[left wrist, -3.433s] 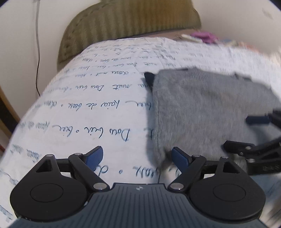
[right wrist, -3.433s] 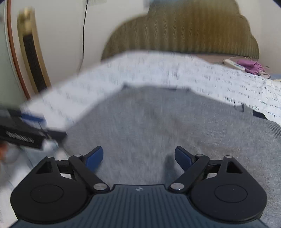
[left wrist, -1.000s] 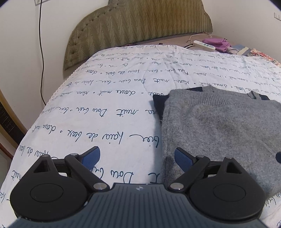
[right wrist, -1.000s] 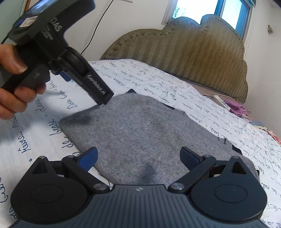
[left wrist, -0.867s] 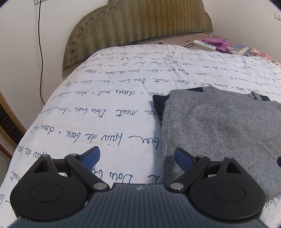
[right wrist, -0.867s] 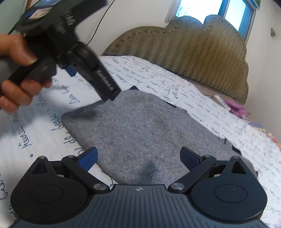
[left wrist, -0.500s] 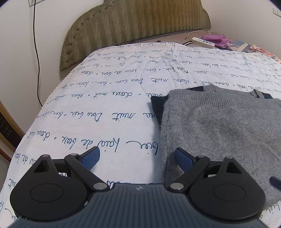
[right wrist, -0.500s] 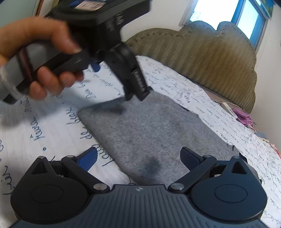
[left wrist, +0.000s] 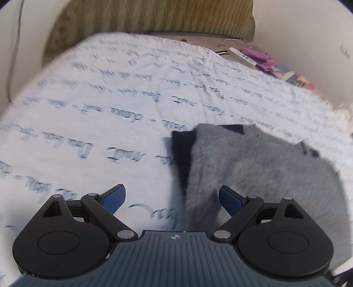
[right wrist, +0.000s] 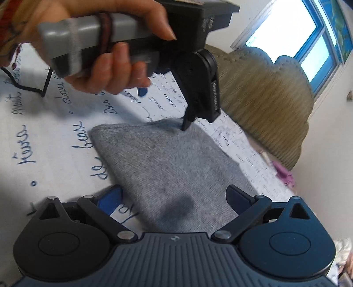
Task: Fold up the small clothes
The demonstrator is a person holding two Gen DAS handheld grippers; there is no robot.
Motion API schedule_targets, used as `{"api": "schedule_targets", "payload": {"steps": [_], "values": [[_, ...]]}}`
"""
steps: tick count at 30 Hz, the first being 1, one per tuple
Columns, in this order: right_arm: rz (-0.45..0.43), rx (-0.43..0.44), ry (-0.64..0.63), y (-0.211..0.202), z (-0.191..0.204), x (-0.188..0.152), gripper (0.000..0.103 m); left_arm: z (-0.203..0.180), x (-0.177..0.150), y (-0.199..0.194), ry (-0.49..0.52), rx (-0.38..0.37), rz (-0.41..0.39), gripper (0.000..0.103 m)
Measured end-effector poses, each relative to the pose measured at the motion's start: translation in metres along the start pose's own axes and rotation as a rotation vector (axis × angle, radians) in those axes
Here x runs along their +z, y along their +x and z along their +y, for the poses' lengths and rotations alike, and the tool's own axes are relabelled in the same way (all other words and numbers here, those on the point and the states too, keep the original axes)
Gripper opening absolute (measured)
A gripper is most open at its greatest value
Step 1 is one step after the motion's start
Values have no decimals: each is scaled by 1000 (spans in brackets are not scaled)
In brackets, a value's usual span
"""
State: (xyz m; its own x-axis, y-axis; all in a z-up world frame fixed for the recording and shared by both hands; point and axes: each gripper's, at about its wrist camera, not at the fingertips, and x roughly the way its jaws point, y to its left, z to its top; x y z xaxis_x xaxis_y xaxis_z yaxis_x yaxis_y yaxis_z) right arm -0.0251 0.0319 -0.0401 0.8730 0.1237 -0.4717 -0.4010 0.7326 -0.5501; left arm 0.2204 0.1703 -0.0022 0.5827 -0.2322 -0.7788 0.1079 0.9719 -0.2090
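A person's hand [right wrist: 106, 50] gripping the left gripper [left wrist: 172, 196], jaws spread wide and empty above the script-printed bedspread [left wrist: 99, 110], folded grey sweater [right wrist: 172, 167] lying flat on it, right gripper [right wrist: 174, 198] likewise wide open, holding nothing.

A white bedsheet [left wrist: 110, 106] printed with blue handwriting covered the bed, below an olive padded headboard [left wrist: 154, 17]. Near the headboard lay a white remote control [left wrist: 242, 57] beside a purple cloth [left wrist: 260, 57]. A blue-framed window [right wrist: 308, 37] stood above the headboard.

Left gripper [right wrist: 185, 127] touching sweater [right wrist: 172, 172] (grey)
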Motion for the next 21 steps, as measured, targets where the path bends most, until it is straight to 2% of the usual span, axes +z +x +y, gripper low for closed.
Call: {"api": "schedule_targets", "payload": {"steps": [4,7,10,12,16,19,20,21], "values": [[-4,-34,-20,11,1,5,100,8,13,25,-90,-152,54,93],[-9,-51,-36,20,1,10,98,14,22,43,-157,-213,65,93],[-6,-42,-49,31,1,15,86,21,31,55,-213,-284,53,94],[-4,-41,-54,38,3,18,73,26,37,62,-247,-336,47,94],[-5,-27,-69,48,5,24,58,29,47,77,-270,-415,38,92],[-4,-13,-82,52,8,26,38,26,50,84,-262,-418,16,86],[-3,-6,-87,53,8,25,29,25,50,85,-255,-418,8,83],[-5,-3,-93,53,10,24,25,23,50,87,-248,-410,2,76]]}}
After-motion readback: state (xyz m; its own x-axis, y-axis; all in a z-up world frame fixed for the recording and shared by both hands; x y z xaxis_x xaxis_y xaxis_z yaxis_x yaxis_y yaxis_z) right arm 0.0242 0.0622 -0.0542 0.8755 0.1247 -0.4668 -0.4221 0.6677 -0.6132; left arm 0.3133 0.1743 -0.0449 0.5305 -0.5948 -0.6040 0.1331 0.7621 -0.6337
